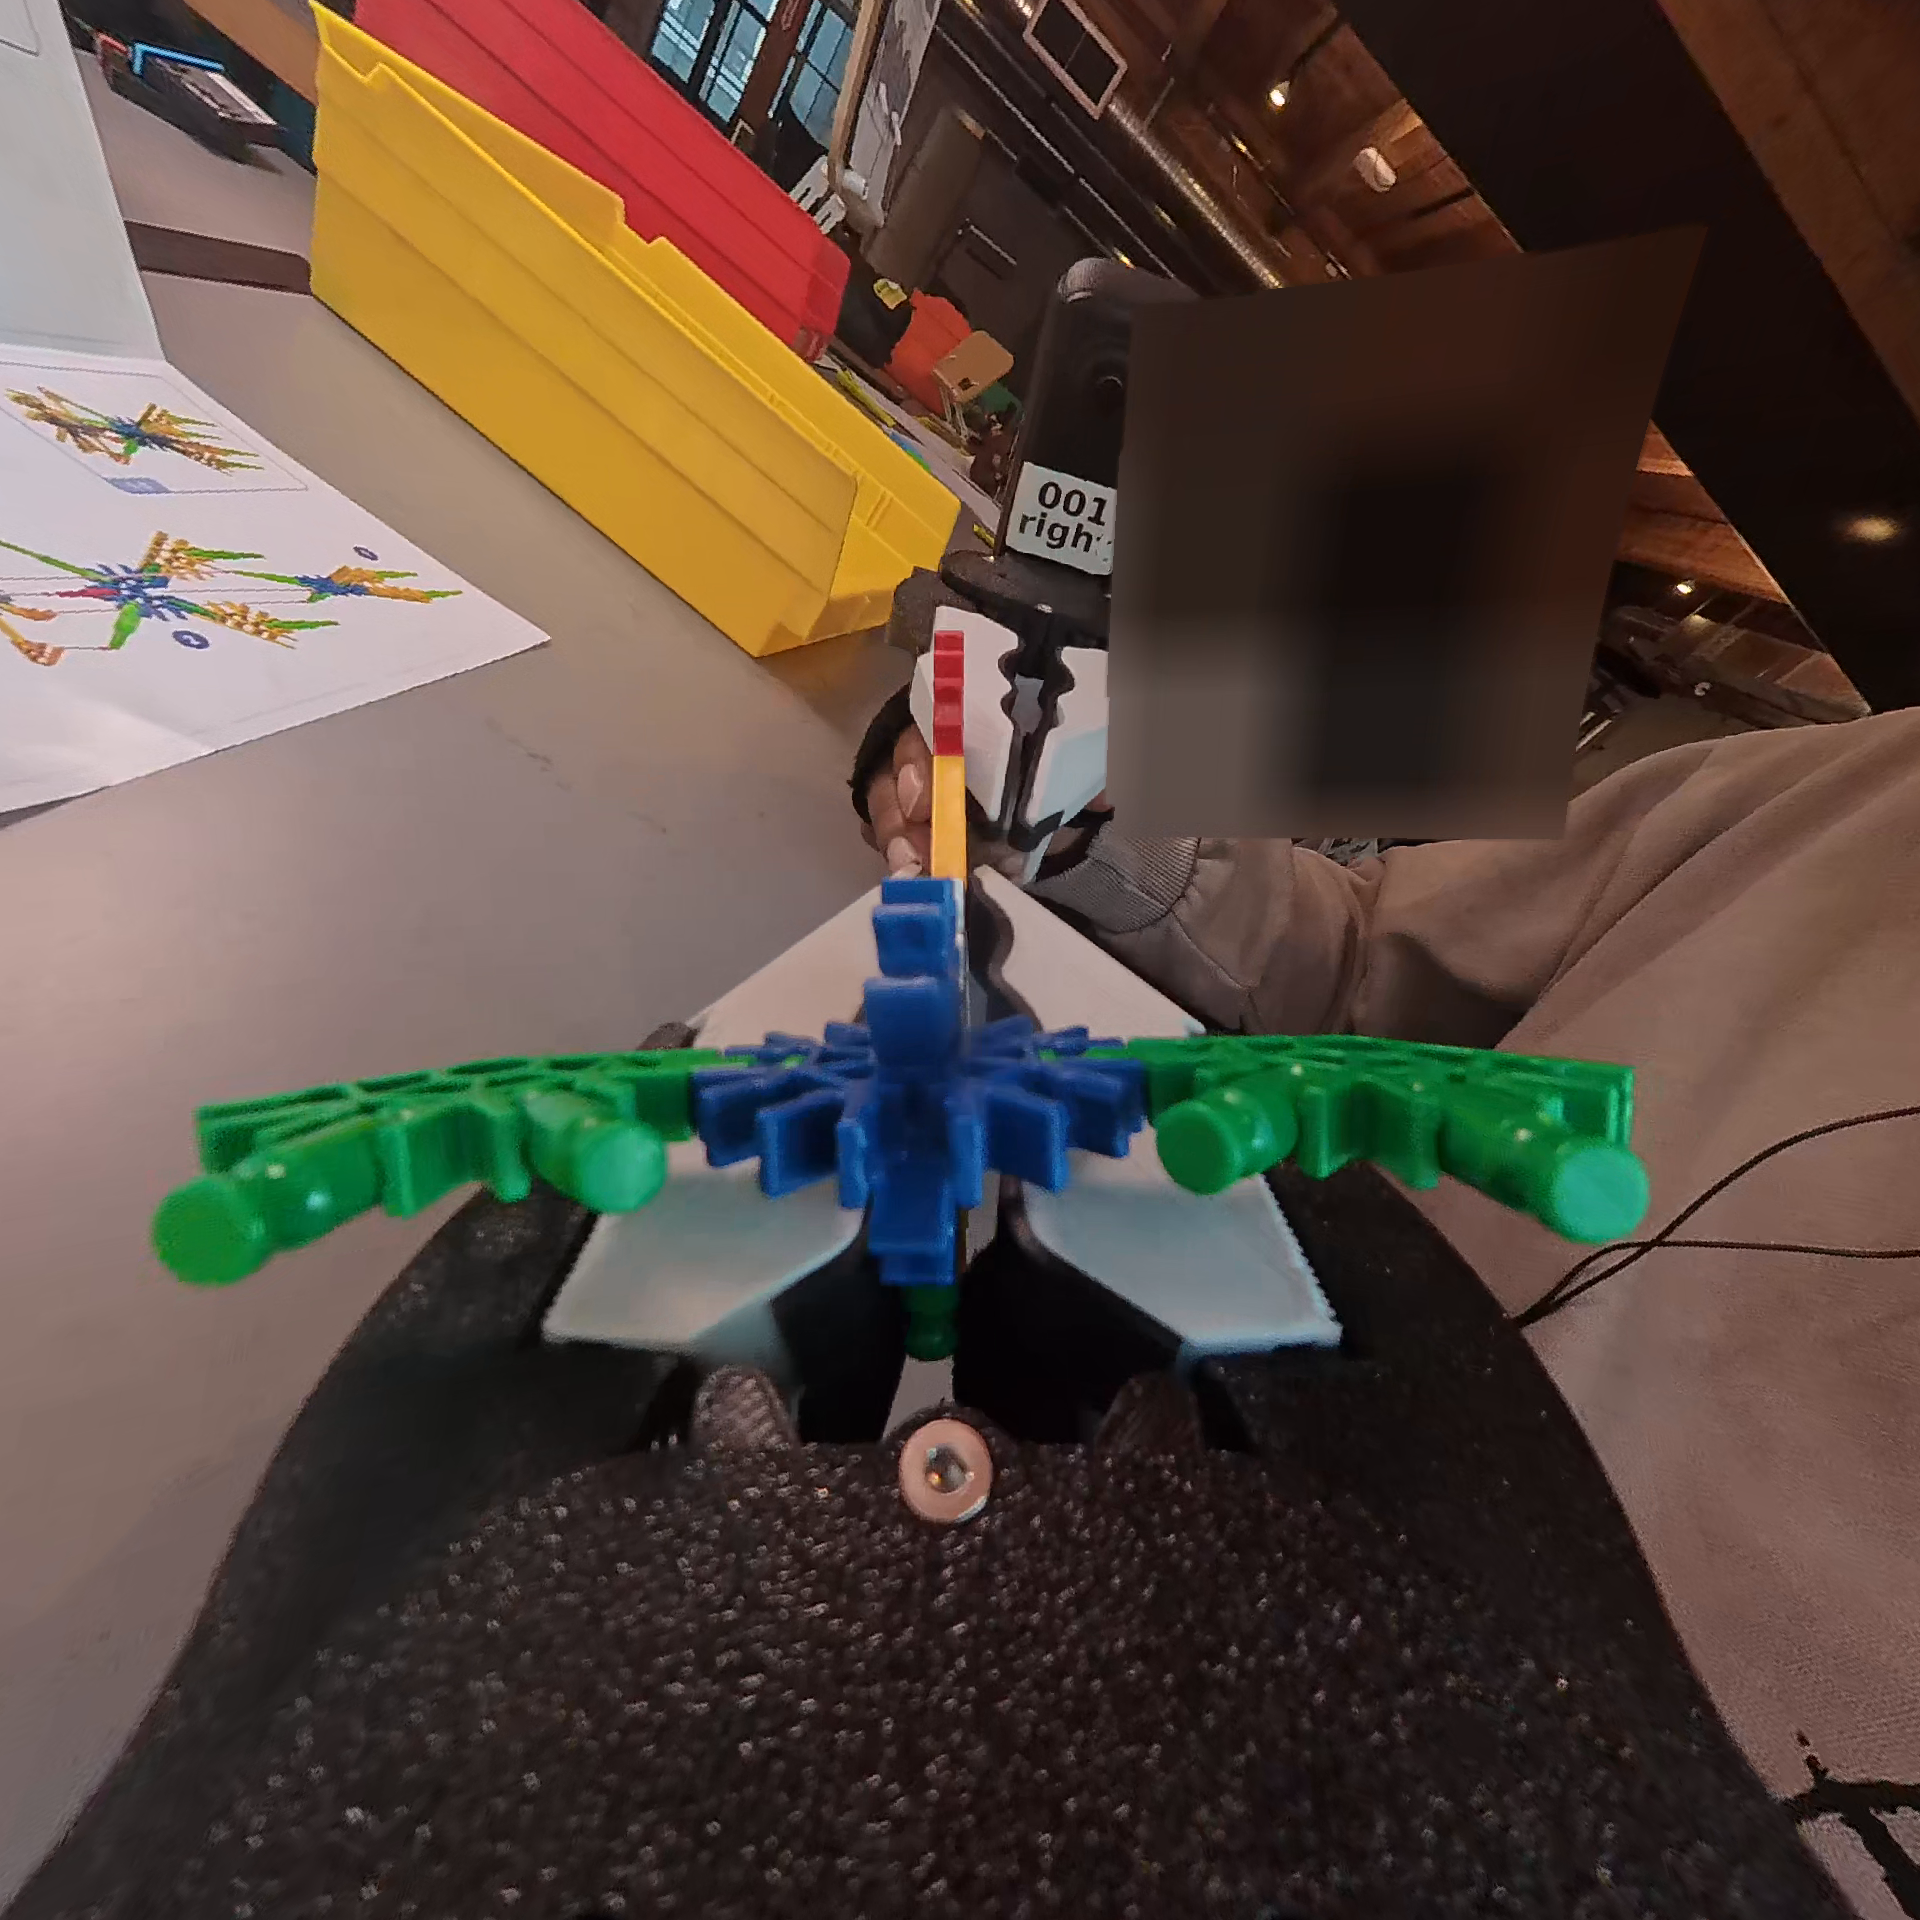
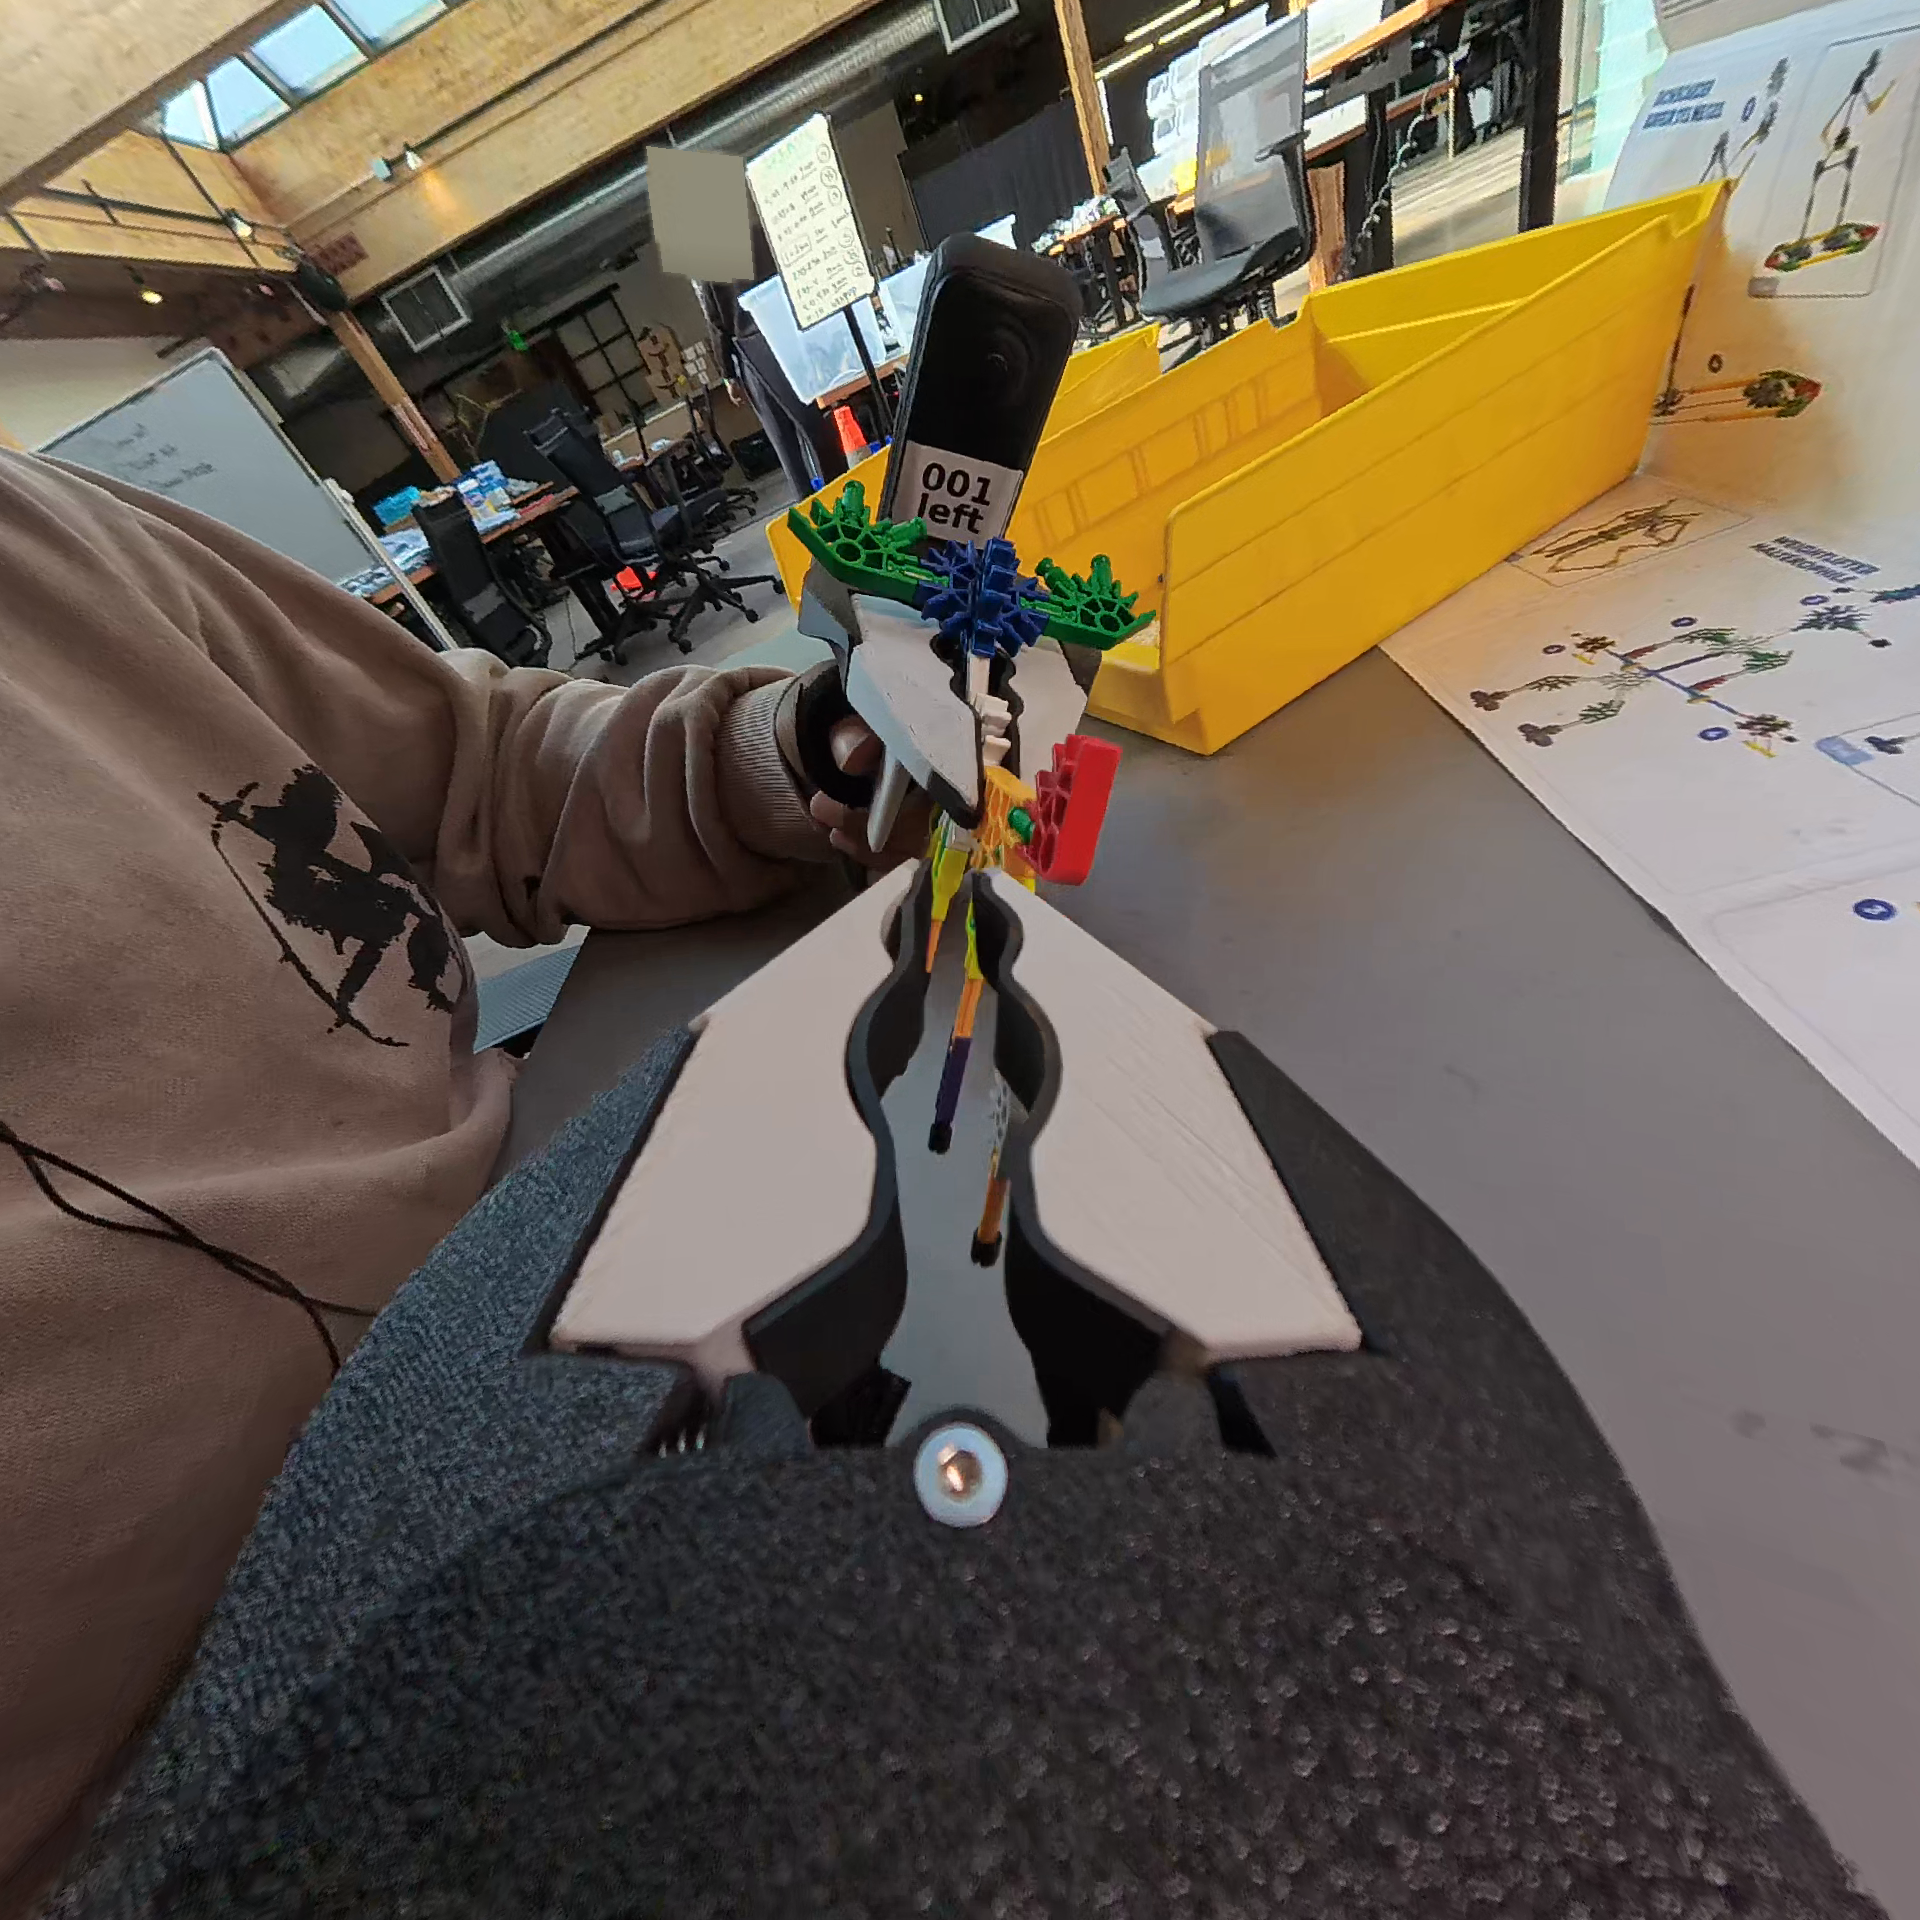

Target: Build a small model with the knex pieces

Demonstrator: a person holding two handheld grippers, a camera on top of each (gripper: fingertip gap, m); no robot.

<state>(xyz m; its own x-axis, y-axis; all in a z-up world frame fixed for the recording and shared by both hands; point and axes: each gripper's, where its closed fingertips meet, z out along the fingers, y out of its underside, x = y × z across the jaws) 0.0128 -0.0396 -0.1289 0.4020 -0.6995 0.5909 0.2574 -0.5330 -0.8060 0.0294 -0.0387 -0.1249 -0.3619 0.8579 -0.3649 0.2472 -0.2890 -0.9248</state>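
Setting: grey table (image 1: 436,935), yellow bin (image 1: 582,364), instruction sheet (image 1: 208,582).
Left gripper (image 1: 961,914): clenched on blue snowflake connector (image 1: 914,1112) flanked by green connectors (image 1: 416,1132).
Right gripper (image 2: 951,894): closed on yellow-orange rods (image 2: 971,997) beside red connector (image 2: 1070,805).
Advice: keep both grips firm and aligned.

A yellow bin (image 2: 1351,540) is standing far right on the grey table (image 2: 1403,1039), with a red bin (image 1: 644,135) lying beyond it. Instruction sheets (image 2: 1714,748) are covering the right side. Bare tabletop is lying open between them and the sleeved arm (image 2: 582,769) closing off the left.
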